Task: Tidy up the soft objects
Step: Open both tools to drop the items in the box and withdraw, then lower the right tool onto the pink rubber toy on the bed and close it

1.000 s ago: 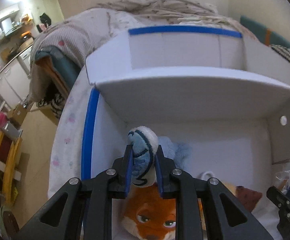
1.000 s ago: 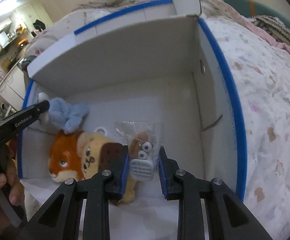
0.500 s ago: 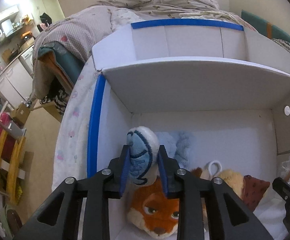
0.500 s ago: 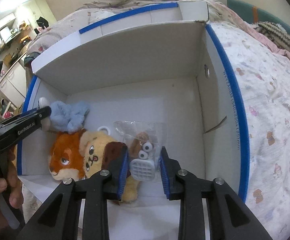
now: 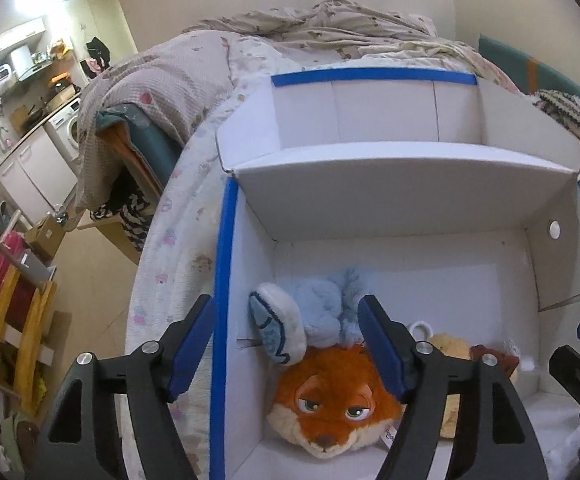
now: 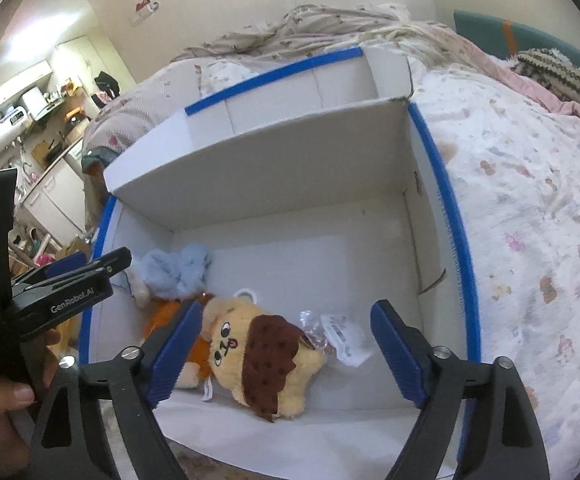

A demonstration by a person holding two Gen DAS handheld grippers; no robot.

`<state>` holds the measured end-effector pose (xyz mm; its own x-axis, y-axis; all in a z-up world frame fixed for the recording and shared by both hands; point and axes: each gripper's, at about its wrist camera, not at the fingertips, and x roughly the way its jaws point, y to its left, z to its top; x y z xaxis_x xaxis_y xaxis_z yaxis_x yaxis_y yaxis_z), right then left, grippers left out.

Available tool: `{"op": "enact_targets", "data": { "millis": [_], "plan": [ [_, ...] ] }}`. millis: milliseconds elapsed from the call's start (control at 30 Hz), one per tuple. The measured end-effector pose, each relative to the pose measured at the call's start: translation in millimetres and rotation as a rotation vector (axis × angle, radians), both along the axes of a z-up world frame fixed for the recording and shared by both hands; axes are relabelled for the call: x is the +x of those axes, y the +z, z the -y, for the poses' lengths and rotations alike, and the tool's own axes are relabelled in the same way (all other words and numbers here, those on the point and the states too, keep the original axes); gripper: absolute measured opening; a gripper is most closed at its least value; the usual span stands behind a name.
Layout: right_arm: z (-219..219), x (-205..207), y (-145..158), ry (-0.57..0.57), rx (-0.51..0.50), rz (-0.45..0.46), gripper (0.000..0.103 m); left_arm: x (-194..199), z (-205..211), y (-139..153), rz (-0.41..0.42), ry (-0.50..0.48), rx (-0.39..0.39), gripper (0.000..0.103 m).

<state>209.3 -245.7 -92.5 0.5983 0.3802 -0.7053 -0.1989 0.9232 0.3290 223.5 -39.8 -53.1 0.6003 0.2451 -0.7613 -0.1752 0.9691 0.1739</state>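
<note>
A white cardboard box with blue tape edges lies open on the bed. Inside lie a light blue plush, an orange fox plush, a yellow plush with brown ears and a small toy in a clear bag. My left gripper is open and empty above the blue plush at the box's left wall. My right gripper is open and empty above the yellow plush and the bag. The left gripper also shows in the right wrist view.
The box has a raised flap and a far compartment. A floral bedsheet spreads to the right, rumpled blankets behind. Left of the bed are a floor drop, a wooden rack and kitchen cabinets.
Both grippers opened and pulled back. The left one let go of the blue plush, the right one let go of the bagged toy; both now lie in the box.
</note>
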Motion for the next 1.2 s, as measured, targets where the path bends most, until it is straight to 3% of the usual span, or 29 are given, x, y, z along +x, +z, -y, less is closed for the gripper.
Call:
{"op": "enact_targets", "data": {
  "millis": [367,500,900,1100,1200],
  "plan": [
    [6,-29,24,-0.017,0.027,0.094,0.098,-40,-10,34,0.088,-0.019,-0.037,0.071],
    [9,-44,26,-0.034,0.033,0.089,0.098,-64,-16,37,0.102,-0.025,-0.055,0.071],
    [6,-95,20,-0.024,0.066,0.028,0.098,-134,-48,15,0.067,0.002,-0.099,0.071],
    [-1,-108,6,0.01,0.001,-0.023,0.098,-141,-65,-12,-0.004,0.049,-0.08,0.071],
    [3,-114,-1,0.021,-0.002,-0.051,0.098,-142,-73,-23,-0.044,0.065,-0.127,0.071]
  ]
}}
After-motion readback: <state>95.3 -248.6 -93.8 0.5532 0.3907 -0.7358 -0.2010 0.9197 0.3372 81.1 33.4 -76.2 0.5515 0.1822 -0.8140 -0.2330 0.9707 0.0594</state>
